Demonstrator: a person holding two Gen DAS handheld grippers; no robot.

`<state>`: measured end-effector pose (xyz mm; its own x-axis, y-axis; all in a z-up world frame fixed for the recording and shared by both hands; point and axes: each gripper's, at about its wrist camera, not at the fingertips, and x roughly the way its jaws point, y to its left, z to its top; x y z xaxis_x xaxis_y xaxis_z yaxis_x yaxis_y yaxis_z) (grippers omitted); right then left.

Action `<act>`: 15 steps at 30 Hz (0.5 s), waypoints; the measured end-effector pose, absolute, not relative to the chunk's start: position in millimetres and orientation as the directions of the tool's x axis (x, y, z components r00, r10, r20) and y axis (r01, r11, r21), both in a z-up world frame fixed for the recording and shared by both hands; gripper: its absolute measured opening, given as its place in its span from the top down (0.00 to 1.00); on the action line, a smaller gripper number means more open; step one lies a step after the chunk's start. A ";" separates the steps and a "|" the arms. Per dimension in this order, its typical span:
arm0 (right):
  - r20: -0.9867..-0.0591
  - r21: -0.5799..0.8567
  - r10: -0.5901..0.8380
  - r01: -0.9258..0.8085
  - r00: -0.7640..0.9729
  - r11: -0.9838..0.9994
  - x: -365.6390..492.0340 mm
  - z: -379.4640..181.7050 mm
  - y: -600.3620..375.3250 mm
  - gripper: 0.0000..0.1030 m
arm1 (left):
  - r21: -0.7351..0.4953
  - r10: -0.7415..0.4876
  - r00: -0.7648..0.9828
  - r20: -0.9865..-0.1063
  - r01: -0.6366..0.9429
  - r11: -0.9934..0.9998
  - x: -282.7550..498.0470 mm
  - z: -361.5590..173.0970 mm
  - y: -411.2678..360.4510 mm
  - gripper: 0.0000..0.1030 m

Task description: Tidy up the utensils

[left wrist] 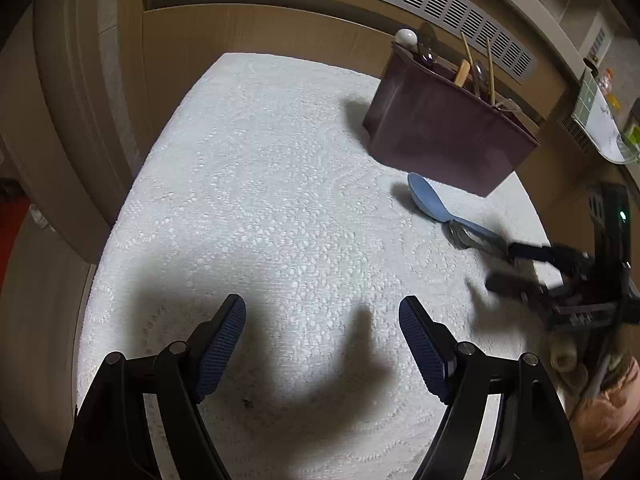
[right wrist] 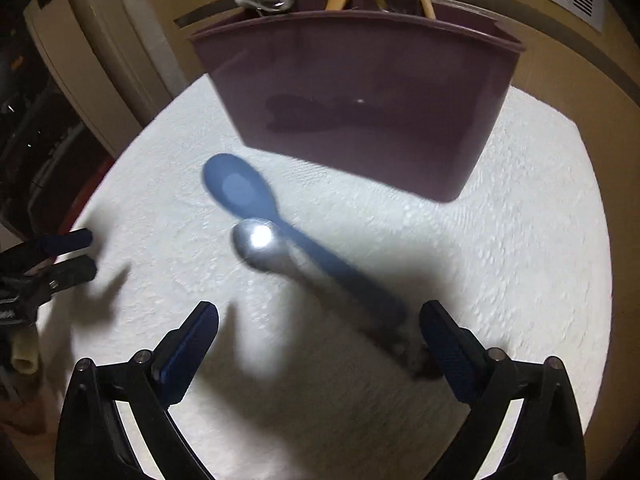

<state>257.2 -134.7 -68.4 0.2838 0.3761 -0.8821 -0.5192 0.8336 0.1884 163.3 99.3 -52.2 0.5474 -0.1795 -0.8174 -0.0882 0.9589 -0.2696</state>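
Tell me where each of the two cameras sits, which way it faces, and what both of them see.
Left wrist: on the left hand-held gripper, looking down over its open fingers at the white cloth; the right hand-held gripper shows at the right edge.
Right wrist: on the right hand-held gripper, open, facing the purple bin closely; the left hand-held gripper shows at the left edge.
Shared: the bin, the blue spoon, the metal spoon lying on it.
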 end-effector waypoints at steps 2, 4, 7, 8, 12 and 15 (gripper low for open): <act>-0.880 0.231 0.410 -0.538 0.241 0.811 251.0 -66.0 -132.6 0.02 | -0.273 -0.178 0.549 -0.817 -0.095 0.957 163.9 -51.9 101.9 0.23; -0.871 0.296 0.461 -0.569 0.169 0.767 232.6 -65.3 -127.1 0.02 | -0.277 -0.179 0.551 -0.815 -0.100 0.956 163.6 -51.5 103.9 0.23; -0.867 0.314 0.483 -0.619 0.123 0.720 202.5 -62.9 -115.6 0.02 | -0.282 -0.178 0.552 -0.815 -0.108 0.953 162.2 -52.1 106.3 0.20; -0.866 0.304 0.484 -0.634 0.128 0.711 196.6 -60.0 -113.7 0.03 | -0.282 -0.178 0.551 -0.815 -0.109 0.953 161.5 -52.4 106.7 0.20; -0.853 0.113 0.393 -0.615 0.342 0.780 195.9 -39.4 -118.6 0.27 | -0.283 -0.178 0.550 -0.816 -0.111 0.953 159.9 -53.3 106.9 0.20; -0.867 0.110 0.367 -0.590 0.336 0.800 226.8 -36.2 -123.7 0.63 | -0.287 -0.184 0.551 -0.814 -0.106 0.952 159.5 -53.5 105.7 0.20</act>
